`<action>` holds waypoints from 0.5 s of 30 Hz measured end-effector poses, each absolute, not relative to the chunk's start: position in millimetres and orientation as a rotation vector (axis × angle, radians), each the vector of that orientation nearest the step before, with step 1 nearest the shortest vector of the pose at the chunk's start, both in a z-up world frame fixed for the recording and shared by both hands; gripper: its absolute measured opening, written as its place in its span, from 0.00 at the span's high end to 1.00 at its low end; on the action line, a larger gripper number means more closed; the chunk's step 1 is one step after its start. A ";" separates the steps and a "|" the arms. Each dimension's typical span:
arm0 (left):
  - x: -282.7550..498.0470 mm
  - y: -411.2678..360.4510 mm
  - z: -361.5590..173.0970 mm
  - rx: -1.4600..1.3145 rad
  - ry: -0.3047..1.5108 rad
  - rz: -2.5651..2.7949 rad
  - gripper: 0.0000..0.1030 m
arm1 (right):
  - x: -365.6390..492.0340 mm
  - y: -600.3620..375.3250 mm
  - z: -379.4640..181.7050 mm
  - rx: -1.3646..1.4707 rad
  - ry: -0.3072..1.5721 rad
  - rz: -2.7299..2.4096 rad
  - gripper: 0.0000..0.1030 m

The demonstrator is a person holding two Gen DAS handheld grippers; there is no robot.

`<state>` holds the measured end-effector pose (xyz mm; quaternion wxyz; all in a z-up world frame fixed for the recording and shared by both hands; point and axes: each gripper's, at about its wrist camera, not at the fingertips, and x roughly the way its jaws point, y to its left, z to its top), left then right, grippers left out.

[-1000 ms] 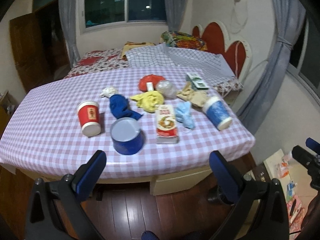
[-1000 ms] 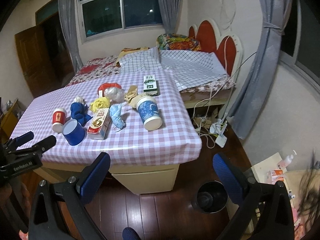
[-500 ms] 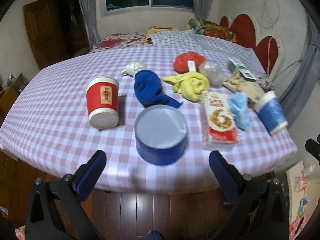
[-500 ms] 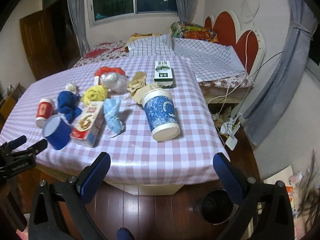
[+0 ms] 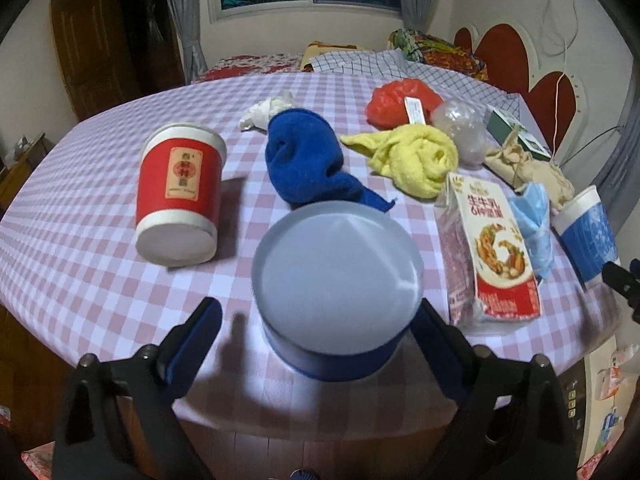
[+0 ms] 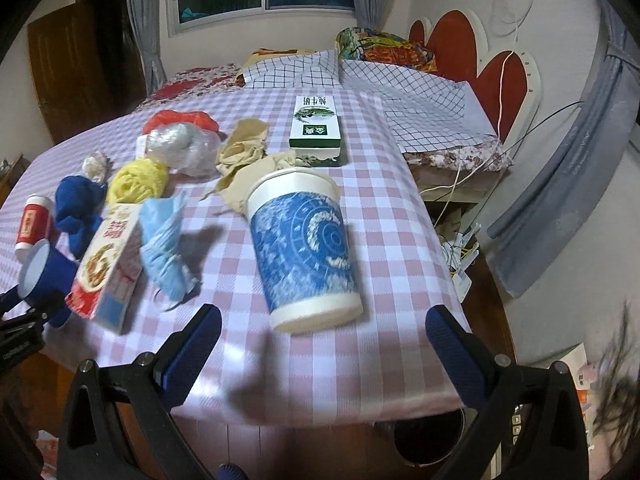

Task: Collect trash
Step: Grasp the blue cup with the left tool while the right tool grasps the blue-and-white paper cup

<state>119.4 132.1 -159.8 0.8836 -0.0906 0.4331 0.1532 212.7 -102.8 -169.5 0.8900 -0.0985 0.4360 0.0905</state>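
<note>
Trash lies on a pink checked table (image 5: pixel 80 272). In the left wrist view my left gripper (image 5: pixel 316 340) is open, its fingers either side of an upside-down dark blue cup (image 5: pixel 336 284) at the near edge. A red cup (image 5: pixel 178 192), blue cloth (image 5: pixel 308 160), yellow cloth (image 5: pixel 416 156) and a snack box (image 5: pixel 492 256) lie beyond. In the right wrist view my right gripper (image 6: pixel 320 344) is open just in front of an upside-down blue patterned cup (image 6: pixel 306 244). A blue face mask (image 6: pixel 164 248) lies left of it.
A red bag (image 5: pixel 400 100), clear plastic wad (image 6: pixel 180 144), beige cloth (image 6: pixel 244 148) and green box (image 6: pixel 316 128) sit further back. A dark bin (image 6: pixel 428 436) stands on the floor under the table's right edge. A bed (image 6: pixel 360 76) is behind the table.
Both grippers have moved forward towards the table. The dark blue cup now sits between the left fingers, and the patterned cup is close before the right ones.
</note>
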 end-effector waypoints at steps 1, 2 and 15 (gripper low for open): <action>121.1 133.3 -159.9 -0.189 0.898 0.316 0.12 | 217.8 -102.3 -172.6 -0.204 0.909 0.187 0.01; 125.4 132.7 -162.3 -0.192 0.900 0.312 0.14 | 222.0 -101.6 -174.8 -0.202 0.912 0.188 0.01; 132.3 132.4 -162.9 -0.185 0.868 0.259 0.25 | 244.2 -102.2 -189.8 -0.168 0.943 0.214 0.40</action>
